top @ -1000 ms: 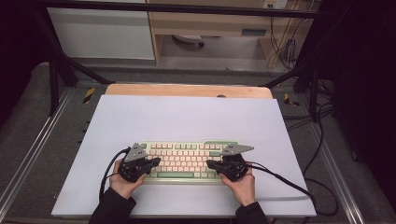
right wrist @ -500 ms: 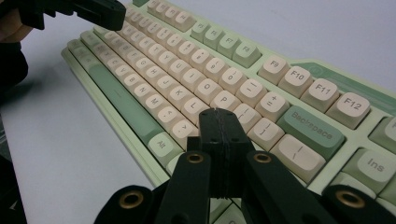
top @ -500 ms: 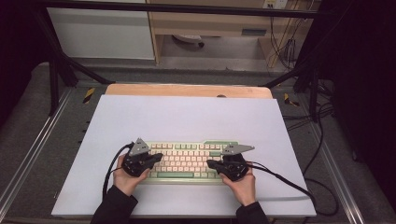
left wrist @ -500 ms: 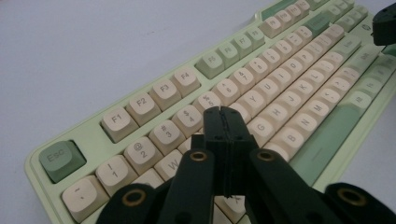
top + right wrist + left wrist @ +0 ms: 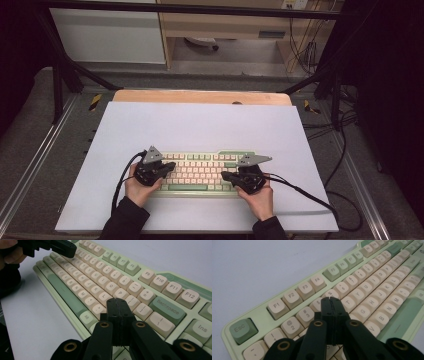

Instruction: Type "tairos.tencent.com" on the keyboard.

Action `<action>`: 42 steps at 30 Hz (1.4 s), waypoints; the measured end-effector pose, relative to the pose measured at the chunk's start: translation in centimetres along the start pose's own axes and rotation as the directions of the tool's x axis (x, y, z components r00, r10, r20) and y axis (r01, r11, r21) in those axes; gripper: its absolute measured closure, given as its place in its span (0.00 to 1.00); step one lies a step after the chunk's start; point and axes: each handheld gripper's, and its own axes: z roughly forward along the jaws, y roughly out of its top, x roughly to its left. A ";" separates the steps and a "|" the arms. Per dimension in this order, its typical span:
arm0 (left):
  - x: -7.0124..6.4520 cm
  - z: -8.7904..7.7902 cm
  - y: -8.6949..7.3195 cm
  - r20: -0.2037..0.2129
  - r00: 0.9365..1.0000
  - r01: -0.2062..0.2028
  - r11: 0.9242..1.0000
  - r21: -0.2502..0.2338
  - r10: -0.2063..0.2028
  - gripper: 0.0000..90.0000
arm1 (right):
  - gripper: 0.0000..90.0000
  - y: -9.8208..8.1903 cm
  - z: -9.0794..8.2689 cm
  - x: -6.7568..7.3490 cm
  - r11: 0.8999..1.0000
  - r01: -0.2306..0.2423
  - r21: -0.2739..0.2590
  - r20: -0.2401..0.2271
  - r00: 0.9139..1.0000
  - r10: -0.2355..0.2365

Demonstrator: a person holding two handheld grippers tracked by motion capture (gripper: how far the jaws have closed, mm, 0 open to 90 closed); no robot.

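Observation:
A pale green keyboard (image 5: 200,172) with cream keys lies near the front of the white mat. My left gripper (image 5: 172,165) rests at its left end and points right. In the left gripper view the gripper (image 5: 331,300) is shut with nothing in it, just above the number row of the keyboard (image 5: 372,287). My right gripper (image 5: 223,176) sits at the right end and points left. In the right gripper view the gripper (image 5: 117,301) is shut and empty over the keys below Backspace (image 5: 168,307). The left gripper (image 5: 62,247) shows there at the far end.
The white mat (image 5: 200,125) covers a wooden table (image 5: 200,96) and has bare room behind and beside the keyboard. Black cables (image 5: 305,192) trail from the right gripper across the mat's right front. Metal rails (image 5: 35,165) run along both sides.
My left gripper has edged slightly to the right over the keyboard's left end. The right gripper and the keyboard have kept still.

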 end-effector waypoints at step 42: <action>0.6 -3.4 -2.0 0.020 1.000 0.020 0.999 -0.028 -0.019 1.00 | 1.00 0.7 1.0 1.5 1.000 0.015 0.005 -0.036 0.999 -0.015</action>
